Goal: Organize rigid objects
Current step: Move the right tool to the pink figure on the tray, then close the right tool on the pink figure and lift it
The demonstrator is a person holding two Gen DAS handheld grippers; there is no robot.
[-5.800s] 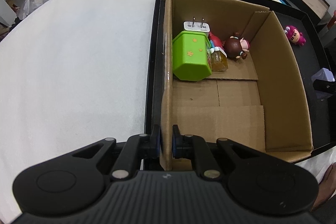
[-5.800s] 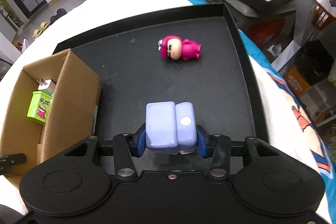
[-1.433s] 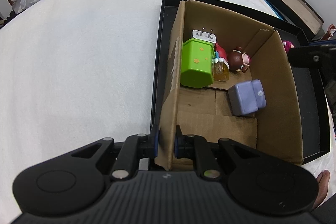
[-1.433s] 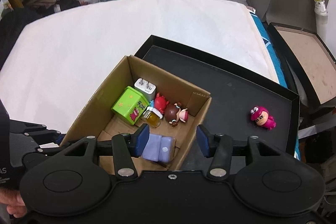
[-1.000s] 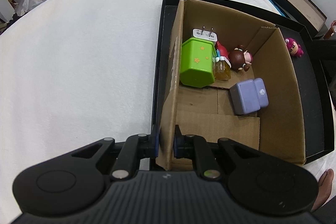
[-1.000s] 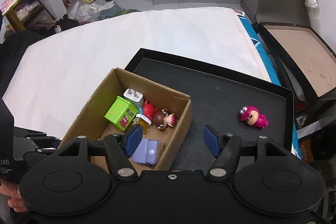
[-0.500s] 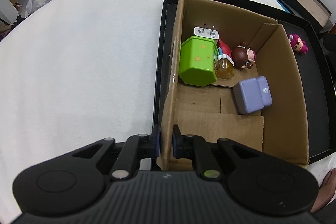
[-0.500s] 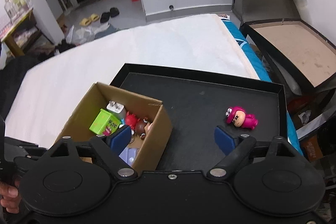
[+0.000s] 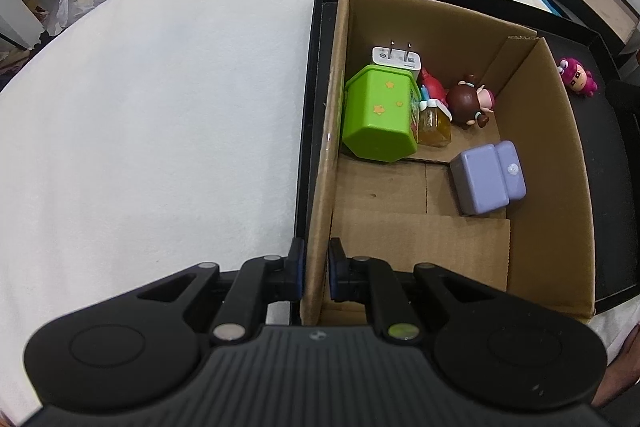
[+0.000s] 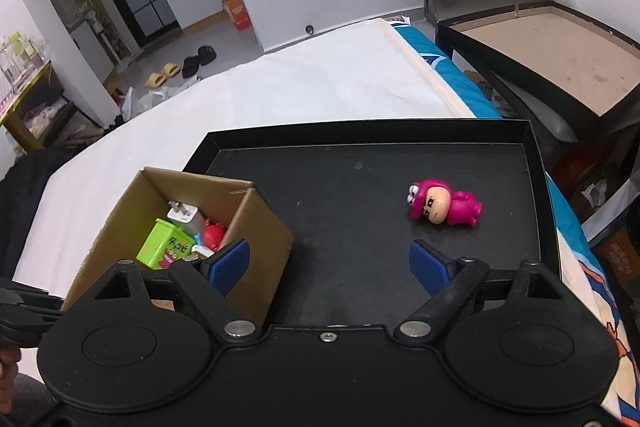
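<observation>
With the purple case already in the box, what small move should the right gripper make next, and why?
Probably forward and down to straddle the pink figurine, the only toy on the black tray. The right gripper has just opened its jaws, empty; the left gripper clamps the cardboard box.

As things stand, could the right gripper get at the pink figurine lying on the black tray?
Probably yes. The right gripper is open and empty, the pink figurine lies alone on the black tray just ahead of it, and the cardboard box stands off to the side.
</observation>
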